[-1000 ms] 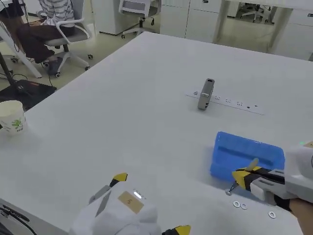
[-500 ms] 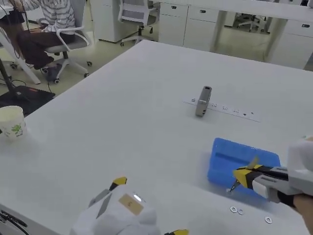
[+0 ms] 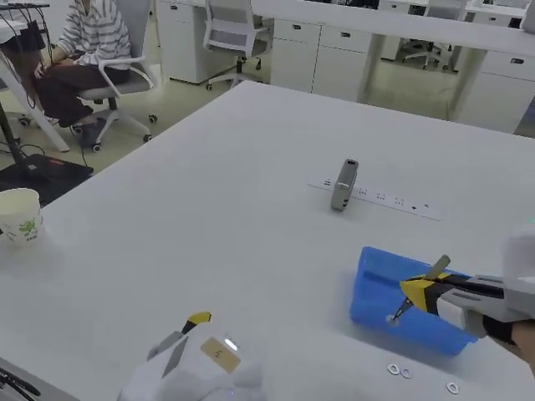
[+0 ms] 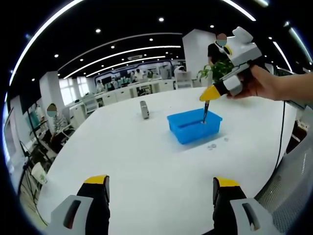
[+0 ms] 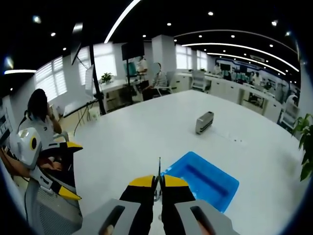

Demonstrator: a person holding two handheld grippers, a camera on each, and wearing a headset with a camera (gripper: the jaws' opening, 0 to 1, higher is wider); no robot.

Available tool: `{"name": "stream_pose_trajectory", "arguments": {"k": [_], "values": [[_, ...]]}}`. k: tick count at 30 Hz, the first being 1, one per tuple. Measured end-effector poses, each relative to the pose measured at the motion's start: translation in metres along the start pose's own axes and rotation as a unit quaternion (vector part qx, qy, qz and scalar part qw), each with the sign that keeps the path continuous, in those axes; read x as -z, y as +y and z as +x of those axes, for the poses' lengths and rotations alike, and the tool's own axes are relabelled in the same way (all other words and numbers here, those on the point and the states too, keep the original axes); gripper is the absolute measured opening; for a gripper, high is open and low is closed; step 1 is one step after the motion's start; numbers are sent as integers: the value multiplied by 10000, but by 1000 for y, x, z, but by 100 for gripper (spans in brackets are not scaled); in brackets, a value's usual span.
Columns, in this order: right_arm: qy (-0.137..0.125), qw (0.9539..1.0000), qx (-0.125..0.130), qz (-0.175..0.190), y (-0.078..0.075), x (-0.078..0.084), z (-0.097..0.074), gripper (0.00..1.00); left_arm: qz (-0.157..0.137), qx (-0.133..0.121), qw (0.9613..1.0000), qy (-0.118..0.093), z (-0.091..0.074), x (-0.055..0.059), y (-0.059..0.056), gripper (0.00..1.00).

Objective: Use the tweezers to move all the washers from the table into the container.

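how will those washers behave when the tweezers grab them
The washers look small, thin and flat, so probably light but hard to get under on the smooth table. Likely metal, so they may slip from the tweezers.

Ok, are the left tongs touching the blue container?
Apart. The left gripper view shows bare table between the open left tongs and the blue container.

The left gripper is showing 2 grey jaws with yellow tips and a white body bearing a tan label, while the right gripper, grey and white with yellow-and-black tips, is trailing a black cable.
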State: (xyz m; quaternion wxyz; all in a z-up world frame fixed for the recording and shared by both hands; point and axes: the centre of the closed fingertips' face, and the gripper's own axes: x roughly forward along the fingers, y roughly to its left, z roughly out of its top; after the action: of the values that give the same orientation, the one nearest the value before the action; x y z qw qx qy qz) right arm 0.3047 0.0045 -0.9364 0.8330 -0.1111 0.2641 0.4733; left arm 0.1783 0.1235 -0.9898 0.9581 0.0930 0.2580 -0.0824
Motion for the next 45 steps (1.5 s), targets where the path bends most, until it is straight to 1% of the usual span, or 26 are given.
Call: {"name": "stream_pose_trajectory", "arguments": {"k": [3, 7, 10, 19, 23, 27, 34, 39, 42, 45], "values": [[-10, 10000, -6, 10, 0, -1, 0, 0, 0, -4, 10000, -2, 0, 0, 0, 89], [-8, 10000, -11, 13, 0, -2, 0, 0, 25, -5, 10000, 64, 1, 2, 0, 89], [-5, 10000, -4, 4, -1, -3, 0, 0, 37, 2, 10000, 58, 0, 2, 0, 89], [-39, 9999, 101, -12, -12, -9, 7, 0, 54, -3, 9999, 87, 0, 3, 0, 88], [-42, 9999, 120, -14, -16, -11, 12, 0, 91, 1, 9999, 130, 1, 5, -1, 88], [-7, 9999, 154, -69, -22, -13, 17, 0, 82, 10, 9999, 129, 1, 5, -1, 88], [36, 9997, 208, -93, -34, -13, 29, 0, 62, 21, 9999, 92, 1, 4, -1, 88], [100, 9995, 275, -88, -42, -7, 38, 0, 36, 73, 10000, 46, 1, 2, -2, 88], [114, 9995, 280, -55, -45, -4, 41, 1, -38, 123, 9999, -79, 0, -2, -3, 88], [143, 9994, 306, -33, -48, 1, 46, 1, -98, 188, 9997, -142, 0, -4, -5, 90]]}}
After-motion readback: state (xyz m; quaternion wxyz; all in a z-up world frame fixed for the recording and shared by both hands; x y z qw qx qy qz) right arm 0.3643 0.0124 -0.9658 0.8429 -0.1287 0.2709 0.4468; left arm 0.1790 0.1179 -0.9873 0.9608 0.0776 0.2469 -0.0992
